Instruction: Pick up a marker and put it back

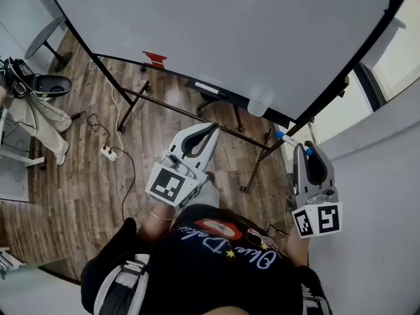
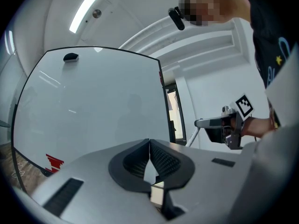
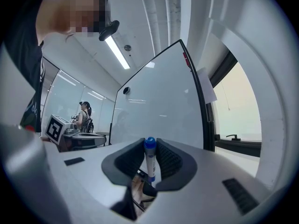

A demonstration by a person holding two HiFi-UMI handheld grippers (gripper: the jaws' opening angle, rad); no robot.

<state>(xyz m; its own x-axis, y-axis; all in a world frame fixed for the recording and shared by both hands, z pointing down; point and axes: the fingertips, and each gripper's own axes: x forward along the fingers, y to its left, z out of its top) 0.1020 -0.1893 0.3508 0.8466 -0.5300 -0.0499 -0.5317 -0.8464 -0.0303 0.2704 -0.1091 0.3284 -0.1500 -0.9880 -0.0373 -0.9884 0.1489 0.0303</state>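
Black T-shirt with pale script, grey left tool, grey right tool, black-and-white marker cubes

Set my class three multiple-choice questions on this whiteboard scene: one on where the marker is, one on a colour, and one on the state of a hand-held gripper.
1. Where is the marker?
A. on the floor
B. between the jaws of the right hand-held gripper
C. on a desk

2. What colour is the cap of the marker?
A. red
B. green
C. blue

3. How do the jaws of the left hand-held gripper stand?
A. tips together, nothing held
B. wide apart
C. clamped on a marker

Answers:
1. B: the right gripper view shows the pads pressing on the marker's barrel.
2. C: the cap at the jaw tips is blue.
3. A: the left gripper view shows the tips meeting with nothing between them.
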